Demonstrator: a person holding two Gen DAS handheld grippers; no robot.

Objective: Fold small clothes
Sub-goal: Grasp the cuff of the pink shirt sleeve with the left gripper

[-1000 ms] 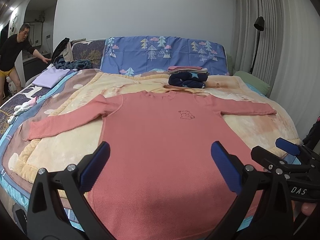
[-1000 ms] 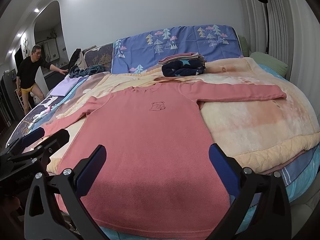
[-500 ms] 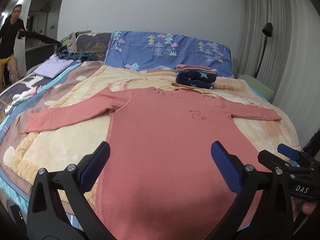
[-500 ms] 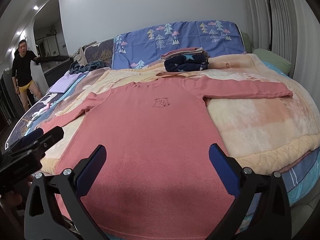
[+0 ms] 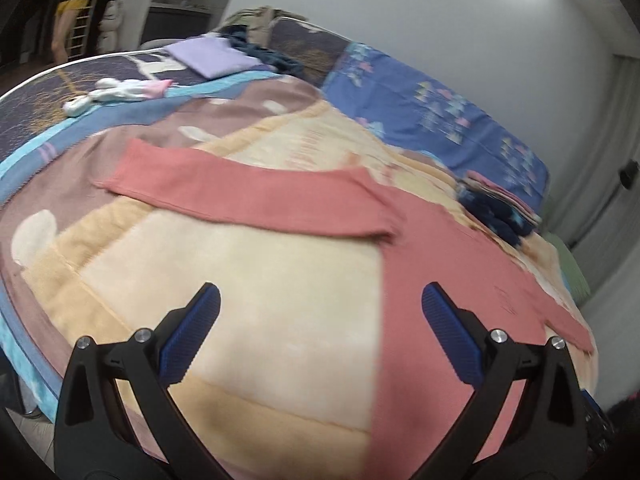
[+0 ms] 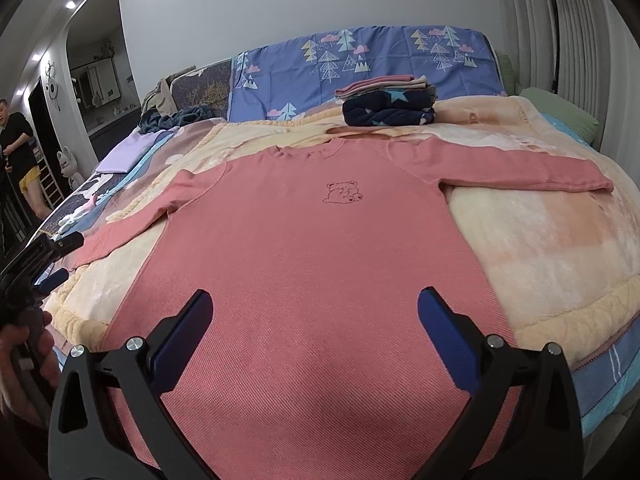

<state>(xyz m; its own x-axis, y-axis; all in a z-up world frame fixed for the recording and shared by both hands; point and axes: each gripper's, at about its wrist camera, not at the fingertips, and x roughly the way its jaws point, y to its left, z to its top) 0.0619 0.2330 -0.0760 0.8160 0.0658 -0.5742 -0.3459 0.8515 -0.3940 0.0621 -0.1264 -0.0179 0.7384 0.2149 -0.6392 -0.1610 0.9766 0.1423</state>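
The left gripper (image 5: 320,340) has its blue-padded fingers (image 5: 192,336) spread wide with nothing between them, hanging above the cream blanket (image 5: 248,280) near the bed's left edge; a second ago this camera looked squarely up the shirt's body, and it has since swung hard to the left, so the left sleeve (image 5: 248,196) now fills the middle of its blurred view, lying flat and straight out toward the left edge of the bed; I judge that sleeve to be the first fold, not yet begun; the pink long-sleeved shirt (image 6: 312,240) itself has not shifted, spread face up across the middle of the blanket with its hem at the bed's near edge and its right sleeve (image 6: 520,172) stretched toward the right edge; the stack of folded clothes (image 6: 388,104) sits beyond the collar, near the far edge; the right gripper (image 6: 314,336) is likewise wide open and empty, held over the hem, with its view little changed.
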